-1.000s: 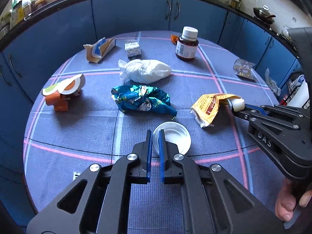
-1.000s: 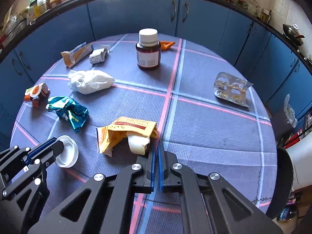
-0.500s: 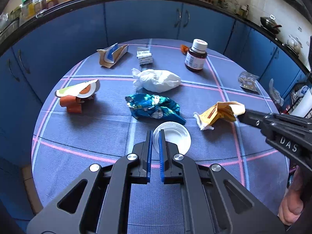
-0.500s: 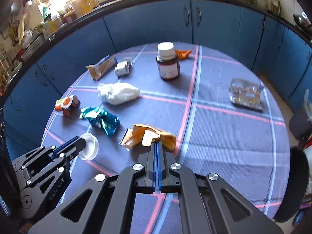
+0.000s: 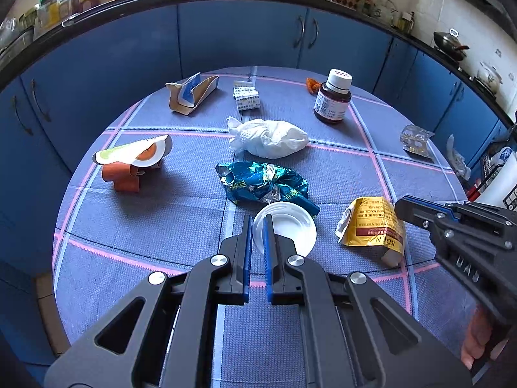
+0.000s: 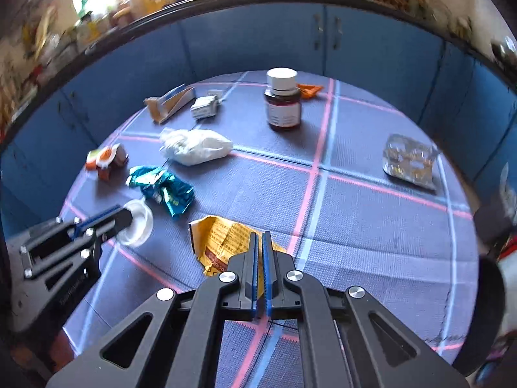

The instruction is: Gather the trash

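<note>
Left wrist view
Your left hand-held gripper (image 5: 257, 223): clenched on the rim of the white lid (image 5: 287, 232), fingers nearly together with the rim between them.
White lid: at the fingertips, tilted, its far edge just over the blue foil wrapper (image 5: 263, 186).
Ahead of the gripper: the blue foil wrapper, then a crumpled white tissue (image 5: 268, 137) beyond it.
Far ahead: a torn cardboard box (image 5: 192, 93) to the left, a small printed box (image 5: 246, 97) in the middle, a brown pill bottle (image 5: 332, 102) upright to the right.
Left of the gripper: an orange cup with a peeled lid (image 5: 131, 161).
Right of the gripper: the yellow packet (image 5: 374, 226), held by your right hand-held gripper (image 5: 400, 208).
Far right: a blister pack (image 5: 415, 140) near the edge of the table (image 5: 145, 226).

Right wrist view (blurred)
Your right hand-held gripper (image 6: 260, 239): grasping the yellow packet (image 6: 223, 239), fingers closed down on its near edge.
Yellow packet: crumpled, hanging at the fingertips above the table (image 6: 355, 220).
Left of the gripper: your left hand-held gripper (image 6: 127, 215) carrying the white lid (image 6: 140, 223).
Ahead left: blue foil wrapper (image 6: 161, 187), white tissue (image 6: 195, 147).
Ahead: pill bottle (image 6: 282, 103), upright.
Right: blister pack (image 6: 408, 161), well apart.
</note>
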